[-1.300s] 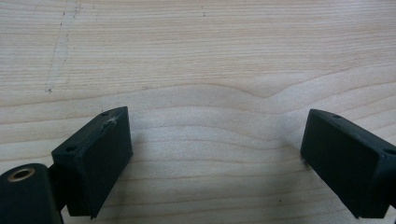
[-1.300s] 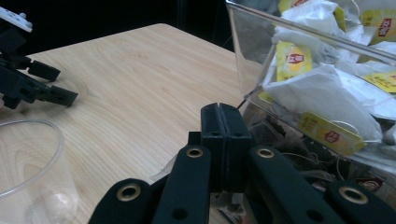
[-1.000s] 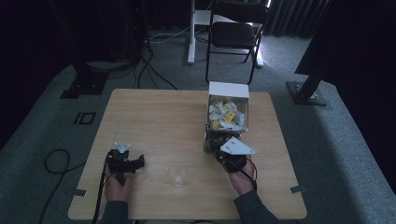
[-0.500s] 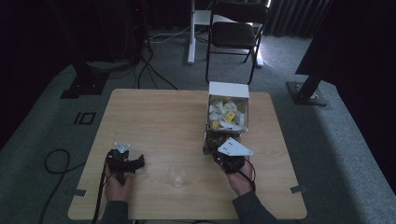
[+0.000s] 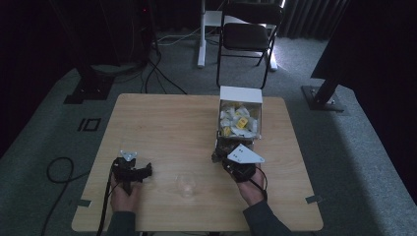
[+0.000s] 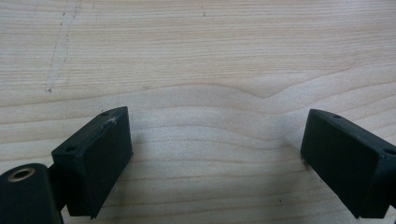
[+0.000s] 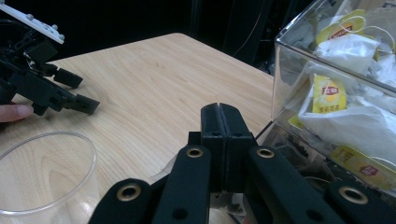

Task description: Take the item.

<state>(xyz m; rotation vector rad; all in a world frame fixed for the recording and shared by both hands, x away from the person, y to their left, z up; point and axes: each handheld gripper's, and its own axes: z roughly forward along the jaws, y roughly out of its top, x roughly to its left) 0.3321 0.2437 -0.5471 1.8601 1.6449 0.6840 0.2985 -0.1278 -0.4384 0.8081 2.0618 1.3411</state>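
Observation:
A clear plastic box (image 5: 239, 123) of yellow and white tea bags (image 7: 329, 93) stands at the right back of the wooden table (image 5: 167, 123), its white lid (image 5: 241, 93) raised behind it. A clear empty cup (image 5: 186, 185) stands near the front edge, between my hands. My right gripper (image 5: 222, 156) is at the box's near end, and in the right gripper view it (image 7: 219, 140) is shut, with nothing visible between the pads. My left gripper (image 5: 145, 171) rests at the front left. In its own view the left gripper (image 6: 215, 158) is open over bare wood.
The right gripper view has the cup's rim (image 7: 88, 158) at lower left, the box wall (image 7: 280, 84) close on the right, and the left gripper (image 7: 79, 91) farther off. A folding chair (image 5: 248, 34), stand bases and cables sit on the floor behind the table.
My right gripper has shifted slightly left along the box's near end. The left gripper and the cup have stayed put.

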